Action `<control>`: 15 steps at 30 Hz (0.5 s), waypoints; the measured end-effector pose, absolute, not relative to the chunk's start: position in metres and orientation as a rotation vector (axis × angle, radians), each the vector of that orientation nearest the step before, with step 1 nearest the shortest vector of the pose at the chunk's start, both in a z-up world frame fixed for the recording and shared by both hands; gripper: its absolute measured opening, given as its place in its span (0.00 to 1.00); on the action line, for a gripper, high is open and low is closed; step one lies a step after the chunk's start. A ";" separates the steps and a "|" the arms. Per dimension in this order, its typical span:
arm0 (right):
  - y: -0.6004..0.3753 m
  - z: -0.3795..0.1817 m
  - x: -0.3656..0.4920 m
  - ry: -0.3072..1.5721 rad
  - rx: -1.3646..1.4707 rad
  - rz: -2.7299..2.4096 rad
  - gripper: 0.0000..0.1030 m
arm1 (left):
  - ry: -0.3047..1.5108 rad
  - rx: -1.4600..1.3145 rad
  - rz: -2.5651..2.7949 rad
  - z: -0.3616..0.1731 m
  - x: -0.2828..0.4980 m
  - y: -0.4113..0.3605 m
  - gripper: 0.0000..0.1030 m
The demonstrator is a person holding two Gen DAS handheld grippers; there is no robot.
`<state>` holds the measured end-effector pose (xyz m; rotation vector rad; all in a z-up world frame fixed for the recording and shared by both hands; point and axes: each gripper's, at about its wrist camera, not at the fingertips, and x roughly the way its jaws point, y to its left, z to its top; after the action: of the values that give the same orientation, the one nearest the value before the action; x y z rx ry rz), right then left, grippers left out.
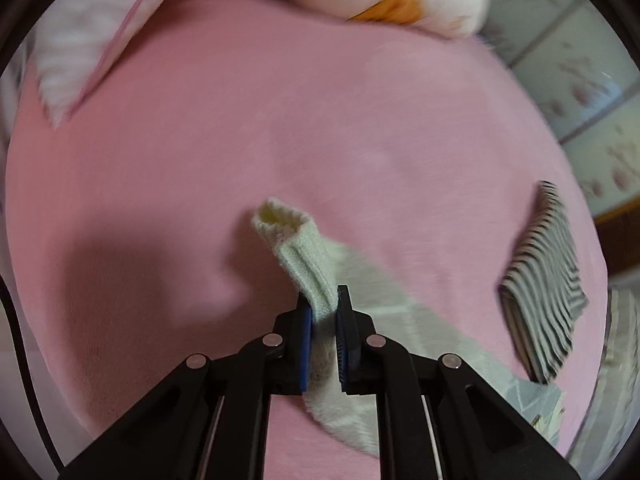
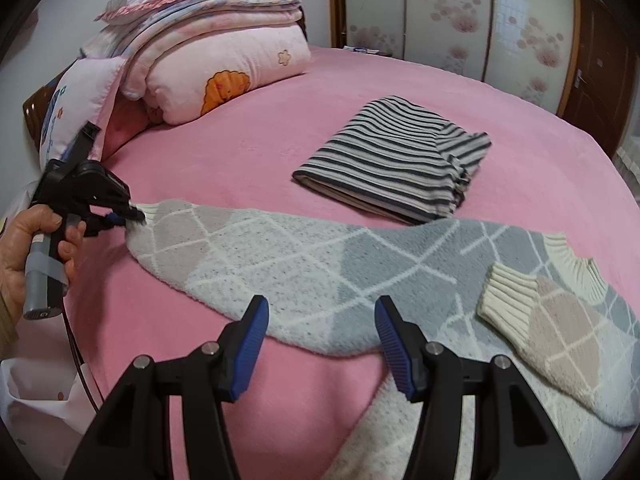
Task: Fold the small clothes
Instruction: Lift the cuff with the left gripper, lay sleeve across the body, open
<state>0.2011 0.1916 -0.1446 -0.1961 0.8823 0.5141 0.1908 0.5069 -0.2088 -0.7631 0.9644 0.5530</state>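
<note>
A grey, pink and white diamond-pattern sweater (image 2: 360, 264) lies on the pink bed (image 2: 248, 152). One sleeve stretches left. My left gripper (image 1: 323, 300) is shut on that sleeve's cream ribbed cuff (image 1: 288, 232); it also shows in the right wrist view (image 2: 134, 214), held by a hand at the far left. The other sleeve (image 2: 560, 320) lies folded across the sweater's body at the right. My right gripper (image 2: 320, 320) is open and empty, just above the sweater's near edge.
A folded black-and-white striped garment (image 2: 392, 160) lies beyond the sweater; it also shows in the left wrist view (image 1: 544, 280). Stacked pink quilts and pillows (image 2: 216, 52) sit at the bed's far left. A floral wardrobe (image 2: 460, 12) stands behind.
</note>
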 end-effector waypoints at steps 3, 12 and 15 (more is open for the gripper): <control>0.176 -0.141 0.202 0.883 -0.180 0.487 0.54 | 0.918 -0.644 0.500 -0.186 0.196 0.476 0.08; 0.125 -0.119 0.207 0.867 -0.119 0.381 0.54 | 0.893 -0.399 0.285 -0.121 0.187 0.356 0.08; 0.107 -0.111 0.203 0.856 -0.086 0.364 0.54 | 0.871 -0.328 0.210 -0.097 0.175 0.308 0.08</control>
<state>0.2028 0.1069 -0.1107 -0.0860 0.8556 0.3643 0.1751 0.3084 -0.0968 -0.3279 0.8707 0.2100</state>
